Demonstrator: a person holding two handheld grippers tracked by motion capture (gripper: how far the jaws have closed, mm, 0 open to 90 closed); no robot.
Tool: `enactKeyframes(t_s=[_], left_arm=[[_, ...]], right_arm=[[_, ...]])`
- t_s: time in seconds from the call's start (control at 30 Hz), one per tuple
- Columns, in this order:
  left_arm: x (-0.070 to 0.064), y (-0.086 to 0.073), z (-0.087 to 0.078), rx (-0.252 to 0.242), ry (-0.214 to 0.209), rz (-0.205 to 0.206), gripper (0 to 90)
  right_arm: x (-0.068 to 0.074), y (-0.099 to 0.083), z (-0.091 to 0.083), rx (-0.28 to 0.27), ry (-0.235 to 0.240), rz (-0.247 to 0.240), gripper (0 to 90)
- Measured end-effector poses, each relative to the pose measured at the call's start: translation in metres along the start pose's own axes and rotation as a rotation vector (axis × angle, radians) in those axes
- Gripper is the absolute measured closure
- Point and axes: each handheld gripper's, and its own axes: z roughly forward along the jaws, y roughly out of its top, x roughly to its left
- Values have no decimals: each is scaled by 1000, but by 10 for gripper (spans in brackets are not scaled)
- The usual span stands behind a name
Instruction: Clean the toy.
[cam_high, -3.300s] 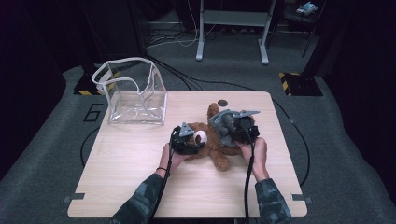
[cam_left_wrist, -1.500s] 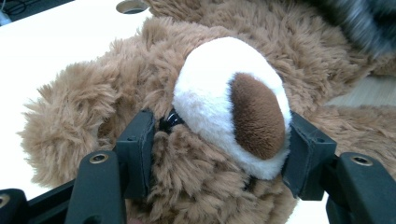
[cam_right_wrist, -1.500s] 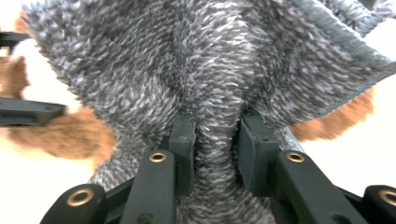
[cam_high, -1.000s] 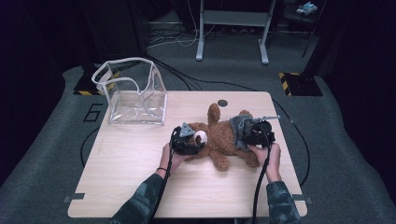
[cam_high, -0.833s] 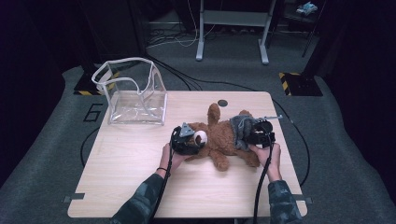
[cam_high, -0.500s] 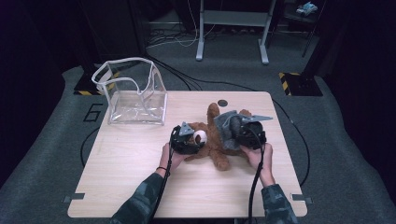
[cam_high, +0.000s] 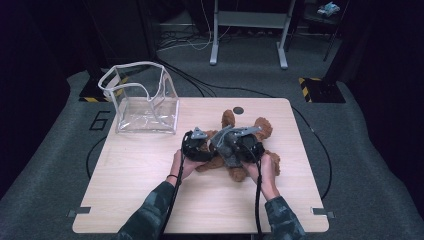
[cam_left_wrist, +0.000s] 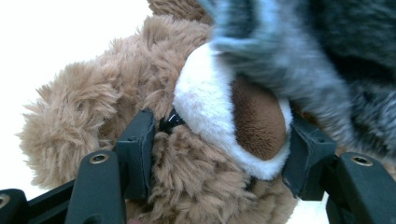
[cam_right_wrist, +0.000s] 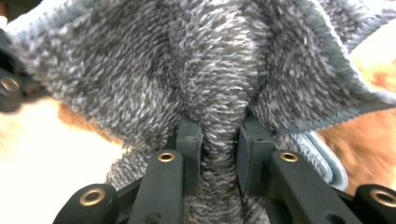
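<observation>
Brown teddy bear (cam_high: 240, 150) lies on the tabletop (cam_high: 150, 200) right of centre, nearer the far edge, with a grey fuzzy cloth (cam_right_wrist: 205, 79) draped over its middle. Left claw (cam_left_wrist: 219, 154) clamps the bear's head across the white muzzle, jaws pressed into fur on both sides; right claw (cam_right_wrist: 218, 140) pinches a bunched fold of the cloth, jaws nearly together on it. In the high view the left claw (cam_high: 196, 145) and right claw (cam_high: 240, 145) sit close together over the bear, and a clear plastic bag (cam_high: 145, 100) stands near the far left corner, well apart.
</observation>
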Motion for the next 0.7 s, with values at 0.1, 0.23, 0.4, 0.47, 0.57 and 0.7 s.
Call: enactKeyframes(t_s=[0.1, 0.23, 0.4, 0.47, 0.57, 0.7], left_arm=[[2, 0, 1, -1, -4, -5, 374], [3, 0, 1, 1, -5, -2, 374], [3, 1, 2, 3, -10, -7, 374], [3, 1, 2, 1, -8, -7, 374], [5, 1, 1, 11, -17, -29, 374], [7, 4, 2, 16, -21, -22, 374]], right_arm=[[-9, -6, -4, 12, -8, 23, 740], [-32, -24, -12, 24, -27, 86, 742], [-61, -47, -15, 49, -79, 162, 740], [-68, -52, -18, 50, -72, 193, 739], [-65, -48, -26, 23, -72, 194, 737], [-50, -34, -37, -46, -31, 164, 734]])
